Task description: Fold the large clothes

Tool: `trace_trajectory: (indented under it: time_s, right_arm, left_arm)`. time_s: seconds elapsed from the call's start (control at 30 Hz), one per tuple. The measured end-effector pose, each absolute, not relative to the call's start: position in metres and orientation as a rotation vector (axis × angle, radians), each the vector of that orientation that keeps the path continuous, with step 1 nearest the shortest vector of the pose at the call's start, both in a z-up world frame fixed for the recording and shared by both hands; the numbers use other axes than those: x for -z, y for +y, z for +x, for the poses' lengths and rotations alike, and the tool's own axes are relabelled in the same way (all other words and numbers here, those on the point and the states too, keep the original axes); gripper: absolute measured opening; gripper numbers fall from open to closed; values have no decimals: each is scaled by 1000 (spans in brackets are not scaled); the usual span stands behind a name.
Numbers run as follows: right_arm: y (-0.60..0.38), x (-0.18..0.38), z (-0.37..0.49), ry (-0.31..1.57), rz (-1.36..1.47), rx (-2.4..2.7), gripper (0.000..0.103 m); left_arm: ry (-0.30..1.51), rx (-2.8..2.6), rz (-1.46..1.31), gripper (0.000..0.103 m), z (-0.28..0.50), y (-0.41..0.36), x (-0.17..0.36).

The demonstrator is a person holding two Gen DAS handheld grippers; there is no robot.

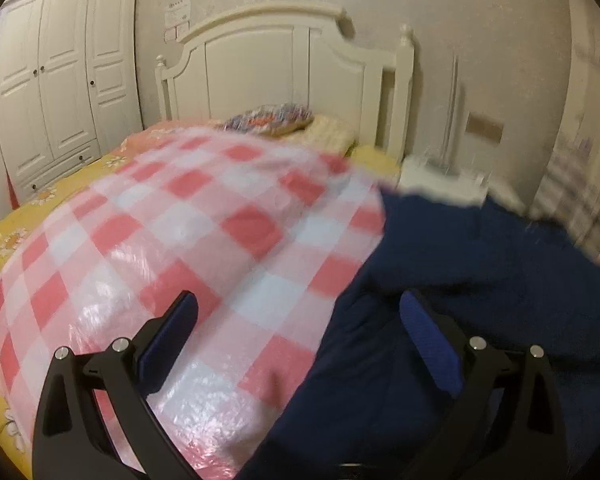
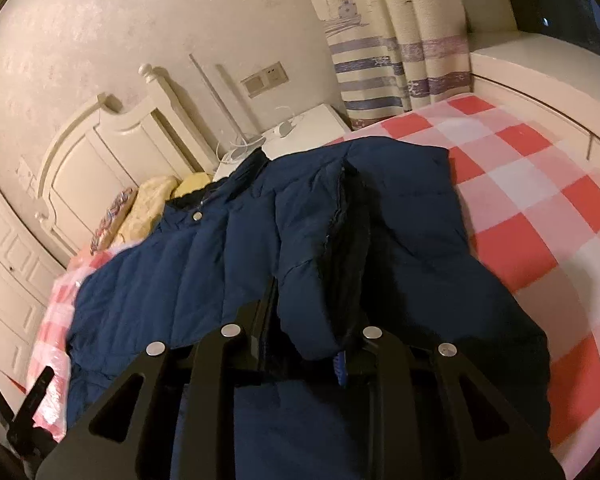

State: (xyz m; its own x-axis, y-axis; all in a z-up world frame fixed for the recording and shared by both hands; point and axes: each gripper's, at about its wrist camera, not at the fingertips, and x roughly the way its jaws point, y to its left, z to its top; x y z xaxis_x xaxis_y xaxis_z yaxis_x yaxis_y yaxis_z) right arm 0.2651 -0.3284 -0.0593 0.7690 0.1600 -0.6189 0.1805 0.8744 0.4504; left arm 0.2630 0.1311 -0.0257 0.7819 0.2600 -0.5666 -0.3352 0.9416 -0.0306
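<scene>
Navy quilted fabric fills the lower middle of the right wrist view: a padded jacket [image 2: 228, 264] lies spread on the bed, over a pink-and-white checked plastic sheet [image 2: 540, 216], its collar toward the headboard [image 2: 112, 148]. The right hand-held gripper [image 2: 306, 344] is directly over the near part of the jacket, and a fold of the navy cloth bulges up between its two fingers; they look clamped on that fold, though the contact itself is partly hidden. The left hand-held gripper [image 1: 300, 328] has its fingers wide apart with nothing between them. It hangs above the edge of the jacket [image 1: 480, 280]: its left finger is over the checked sheet [image 1: 188, 216], its right finger over navy cloth. A yellow flowered bedsheet [image 1: 40, 200] shows at the bed's left edge, pillows [image 1: 272, 118] at the headboard [image 1: 284, 68].
</scene>
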Motion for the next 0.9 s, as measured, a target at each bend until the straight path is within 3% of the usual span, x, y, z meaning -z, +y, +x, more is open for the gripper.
trace_trajectory:
  time_s: [0.03,0.1,0.13,0.17,0.33,0.57,0.83,0.9]
  right_arm:
    - [-328,58,262,697,525,5,24]
    - [-329,52,255,681,544,11,33]
    - [-331,47,251,676,551,48,48]
    - [-334,39,245,634,559,104,51]
    - [-298,-6,247,522,293,122,52]
    - [-257,54,303,806,6,52,66]
    - [-263,50,296,755,63,38,69]
    - [-259,41,305,736,50,44,76]
  left_arm:
    - [564,-284,-148,100,262,129,13]
    - [542,-203,-116,100,271,114,-9]
    - [553,-164,-77,101,282,103,-16]
    - [574,-132,-40,101,294,91,-21]
    - [709,-105,44,101,361,44,6]
    - [811,-116,172,101,383,9,80]
    - [783,-109,173,101,380,9,87]
    - [784,-108,173,101,379,9,86]
